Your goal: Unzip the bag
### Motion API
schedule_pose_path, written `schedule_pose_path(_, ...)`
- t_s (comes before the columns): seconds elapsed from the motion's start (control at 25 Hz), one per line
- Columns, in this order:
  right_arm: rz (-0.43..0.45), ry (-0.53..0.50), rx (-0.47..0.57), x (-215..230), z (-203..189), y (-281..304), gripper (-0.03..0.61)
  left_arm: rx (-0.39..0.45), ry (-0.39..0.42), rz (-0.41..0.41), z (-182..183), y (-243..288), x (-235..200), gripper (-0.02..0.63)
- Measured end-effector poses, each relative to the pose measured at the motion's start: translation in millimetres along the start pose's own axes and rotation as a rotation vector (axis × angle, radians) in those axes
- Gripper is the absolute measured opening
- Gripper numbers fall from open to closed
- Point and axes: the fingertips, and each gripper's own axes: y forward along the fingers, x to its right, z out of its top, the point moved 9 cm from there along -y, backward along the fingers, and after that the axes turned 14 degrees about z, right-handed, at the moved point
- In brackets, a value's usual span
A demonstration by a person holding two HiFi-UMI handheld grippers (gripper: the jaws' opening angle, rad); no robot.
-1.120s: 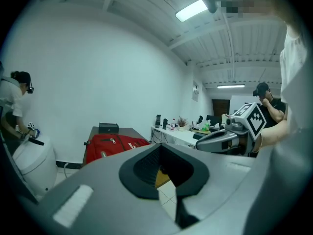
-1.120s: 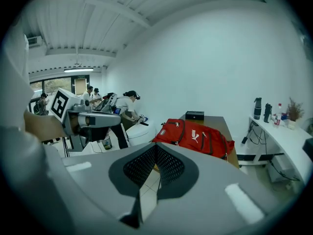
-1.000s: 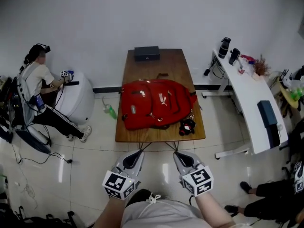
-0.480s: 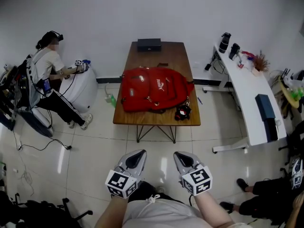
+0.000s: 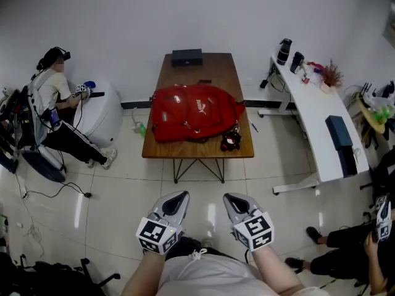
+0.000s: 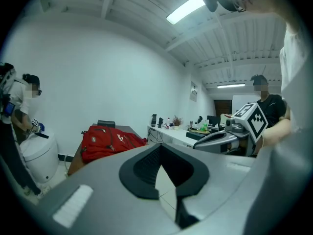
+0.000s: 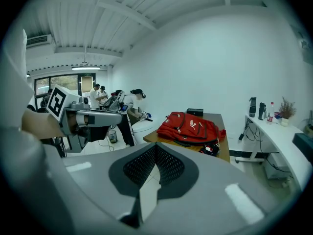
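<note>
The left tool is clenching shut on nothing, its two dark pads meeting at the tip. The right tool is doing the same, pads pressing together with nothing between them. Both tools are hovering side by side low in the head view, just in front of the wearer's body and over the pale tiled floor, each pointing forward toward the table ahead. The red backpack is lying flat on the wooden worktop, well apart from both tools, covering most of the near half and hanging slightly past the left edge. A small black item is sitting just beside the backpack's near right corner, close to the worktop's front edge. A black box is resting at the far end of the worktop, by the white wall. To the right, a long white desk is carrying a few dark bottles and other small things. At the far left, a person is sitting beside a rounded white object.
</note>
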Motion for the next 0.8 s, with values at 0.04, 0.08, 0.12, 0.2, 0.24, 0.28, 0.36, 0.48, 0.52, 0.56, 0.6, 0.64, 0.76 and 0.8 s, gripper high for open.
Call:
schedule_pose_path(0.04,0.002,-0.003,0.002,-0.5,1.1,-0.3,0.003,0.001,0.0,0.002,0.6,-0.5,-0.2,0.006)
schedule_pose_path(0.08,0.003,-0.006,0.004,-0.8,2.4,-0.8,0.003,0.004,0.001,0.003,1.8,-0.8,-0.2,0.006)
schedule_pose_path(0.12,0.002,-0.008,0.007,-0.5,3.6,-1.4,0.003,0.006,0.002,0.004,3.1,-0.8,-0.1,0.006)
schedule_pose_path(0.2,-0.003,-0.006,0.013,1.5,5.0,-1.8,0.003,0.01,0.004,0.004,5.0,0.2,0.0,0.006)
schedule_pose_path(0.24,-0.005,-0.006,0.014,2.4,5.4,-1.1,0.003,0.01,0.004,0.004,5.3,0.6,-0.6,0.006)
schedule_pose_path(0.28,-0.007,-0.009,0.013,2.9,5.7,0.1,0.003,0.01,0.005,0.006,5.2,0.7,-1.8,0.006)
schedule_pose_path(0.36,-0.008,-0.019,0.008,2.6,6.5,3.1,0.003,0.01,0.007,0.009,4.8,0.2,-4.9,0.006)
schedule_pose_path(0.48,-0.012,-0.02,0.007,3.0,8.7,5.1,0.003,0.014,0.007,0.01,5.5,1.3,-8.2,0.006)
schedule_pose_path(0.52,-0.015,-0.02,0.007,3.6,9.1,5.3,0.003,0.015,0.006,0.008,5.8,1.9,-8.7,0.006)
schedule_pose_path(0.56,-0.018,-0.02,0.007,4.1,9.4,5.5,0.003,0.016,0.006,0.006,6.1,2.4,-9.2,0.006)
schedule_pose_path(0.6,-0.021,-0.02,0.006,4.4,9.5,5.8,0.003,0.017,0.007,0.005,6.3,2.7,-9.7,0.006)
schedule_pose_path(0.64,-0.023,-0.018,0.004,4.4,9.4,6.0,0.003,0.017,0.007,0.003,6.4,2.7,-10.1,0.006)
schedule_pose_path(0.76,-0.031,-0.014,-0.002,5.2,8.5,5.6,0.003,0.014,0.002,0.001,6.2,3.4,-11.2,0.006)
schedule_pose_path(0.8,-0.034,-0.014,-0.003,6.4,8.7,5.9,0.003,0.015,0.001,0.0,6.8,4.5,-12.1,0.006)
